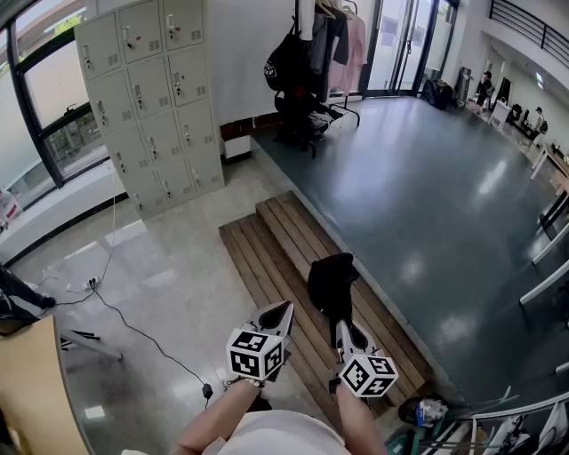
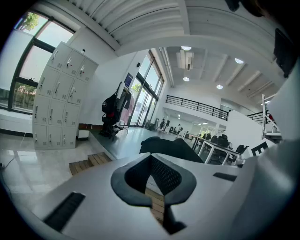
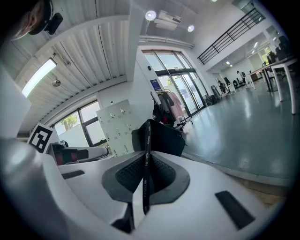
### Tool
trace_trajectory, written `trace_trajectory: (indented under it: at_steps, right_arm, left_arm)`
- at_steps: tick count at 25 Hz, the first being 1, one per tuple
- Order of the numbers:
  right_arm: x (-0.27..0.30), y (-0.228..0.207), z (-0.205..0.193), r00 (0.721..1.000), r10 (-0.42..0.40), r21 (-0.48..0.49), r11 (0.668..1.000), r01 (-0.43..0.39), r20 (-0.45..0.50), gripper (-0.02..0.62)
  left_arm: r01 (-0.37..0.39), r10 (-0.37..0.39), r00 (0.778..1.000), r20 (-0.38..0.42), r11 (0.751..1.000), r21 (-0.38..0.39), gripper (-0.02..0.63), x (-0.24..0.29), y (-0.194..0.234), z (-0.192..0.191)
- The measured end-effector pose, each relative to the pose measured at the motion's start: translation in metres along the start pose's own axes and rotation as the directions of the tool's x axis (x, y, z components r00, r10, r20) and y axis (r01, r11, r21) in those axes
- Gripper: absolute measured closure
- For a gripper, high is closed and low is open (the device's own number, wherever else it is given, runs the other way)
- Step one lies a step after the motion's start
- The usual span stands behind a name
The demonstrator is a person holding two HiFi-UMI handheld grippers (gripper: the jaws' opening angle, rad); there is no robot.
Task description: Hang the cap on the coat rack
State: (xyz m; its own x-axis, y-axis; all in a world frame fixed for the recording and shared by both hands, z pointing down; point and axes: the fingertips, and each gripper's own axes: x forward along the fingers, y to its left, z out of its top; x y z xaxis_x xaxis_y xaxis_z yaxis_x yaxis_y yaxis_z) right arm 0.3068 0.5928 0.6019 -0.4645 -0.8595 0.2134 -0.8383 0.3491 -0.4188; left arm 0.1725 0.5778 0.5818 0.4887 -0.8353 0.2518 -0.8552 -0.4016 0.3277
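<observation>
The black fabric cap [image 1: 332, 283] hangs limp from my right tool [image 1: 345, 331], its jaws pinched almost together on the cap's thin printed edge; it dangles over the wooden step [image 1: 267, 258], well apart from the coat rack [image 1: 299, 22] across the room; I judge it light, soft and apt to swing, so the rim seems the surest hold; my left tool [image 1: 281, 311] is closed on nothing.

Pale floor [image 1: 178, 267]: lockers [image 1: 151, 98] standing, black cable [image 1: 133, 325] trailing; wooden steps [image 1: 284, 253] up to grey platform [image 1: 427, 178] bearing coat rack [image 1: 298, 22]
</observation>
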Motion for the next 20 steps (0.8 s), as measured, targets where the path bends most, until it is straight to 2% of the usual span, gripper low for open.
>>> trace_trajectory:
  at_steps: [16,20]
  right_arm:
    - [0.007,0.009,-0.005,1.000,0.018,-0.012,1.000,-0.018,0.001,0.578]
    - [0.015,0.018,-0.008,0.999,0.034,0.014,0.999,-0.035,0.011,0.578]
  left_arm:
    - [0.007,-0.007,1.000,-0.006,1.000,-0.020,0.603,-0.001,0.007,-0.008]
    - [0.003,-0.003,1.000,-0.002,1.000,-0.027,0.603,-0.007,0.018,-0.007]
